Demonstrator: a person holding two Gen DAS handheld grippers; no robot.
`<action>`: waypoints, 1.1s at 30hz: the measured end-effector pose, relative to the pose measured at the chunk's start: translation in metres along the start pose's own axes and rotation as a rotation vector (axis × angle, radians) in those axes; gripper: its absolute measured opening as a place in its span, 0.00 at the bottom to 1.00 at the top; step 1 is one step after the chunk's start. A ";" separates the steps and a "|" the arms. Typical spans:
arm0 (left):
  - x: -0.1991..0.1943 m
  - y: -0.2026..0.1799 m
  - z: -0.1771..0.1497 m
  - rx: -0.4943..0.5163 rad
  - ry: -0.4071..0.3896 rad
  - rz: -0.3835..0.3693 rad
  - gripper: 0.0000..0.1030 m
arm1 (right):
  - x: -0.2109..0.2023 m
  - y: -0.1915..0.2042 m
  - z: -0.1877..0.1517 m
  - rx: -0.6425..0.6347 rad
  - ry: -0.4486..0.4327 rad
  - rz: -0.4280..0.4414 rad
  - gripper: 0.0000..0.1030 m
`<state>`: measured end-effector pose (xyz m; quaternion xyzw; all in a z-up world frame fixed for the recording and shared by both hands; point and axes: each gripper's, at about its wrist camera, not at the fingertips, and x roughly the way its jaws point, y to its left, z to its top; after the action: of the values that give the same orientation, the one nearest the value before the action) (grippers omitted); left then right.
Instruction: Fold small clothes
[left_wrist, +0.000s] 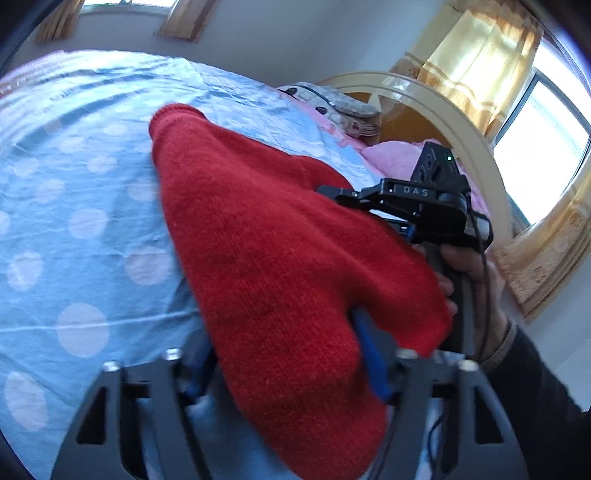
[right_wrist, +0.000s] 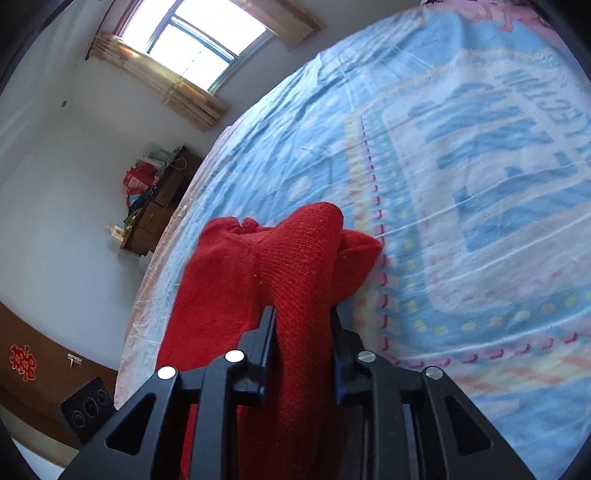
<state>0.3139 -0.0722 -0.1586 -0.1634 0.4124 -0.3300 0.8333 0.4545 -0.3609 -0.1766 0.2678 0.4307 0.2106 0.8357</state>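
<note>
Knitwear is what both hands are dealing with: a small red sweater (left_wrist: 266, 258), thick and loosely knitted, lifted partly off the bed (left_wrist: 74, 184) so that it hangs between the two tools while its far end still trails on the blue dotted bedcover. It looks light, soft and quite floppy, likely to sag and stretch wherever it is unsupported, and the fuzzy wool should give the pads good hold without slipping; nothing about it seems fragile, though a pinch on a single layer could pull the knit out of shape. The right gripper (right_wrist: 303, 325) is closed on a bunched ridge of the sweater, its jaws pressing the fabric from both sides. The left gripper (left_wrist: 284, 354) has cloth draped between and over its jaws, with one blue pad showing at the fabric's edge; it seems to be clamping a thicker fold, but I cannot tell for certain. Best hold, I judge, is at hems or corners through doubled layers. Beyond lie a pink pillow (left_wrist: 391, 155), a curved headboard (left_wrist: 461, 122), curtains and windows
</note>
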 end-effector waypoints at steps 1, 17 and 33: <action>-0.002 0.000 -0.001 -0.006 -0.007 0.002 0.49 | -0.004 0.003 -0.002 -0.003 -0.017 -0.004 0.23; -0.075 -0.023 -0.026 0.029 -0.089 0.096 0.40 | -0.048 0.096 -0.046 -0.135 -0.101 0.021 0.21; -0.173 0.009 -0.063 -0.010 -0.203 0.247 0.40 | 0.011 0.194 -0.090 -0.220 -0.027 0.170 0.21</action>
<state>0.1914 0.0523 -0.1015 -0.1480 0.3446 -0.2046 0.9042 0.3615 -0.1815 -0.1050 0.2132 0.3694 0.3229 0.8449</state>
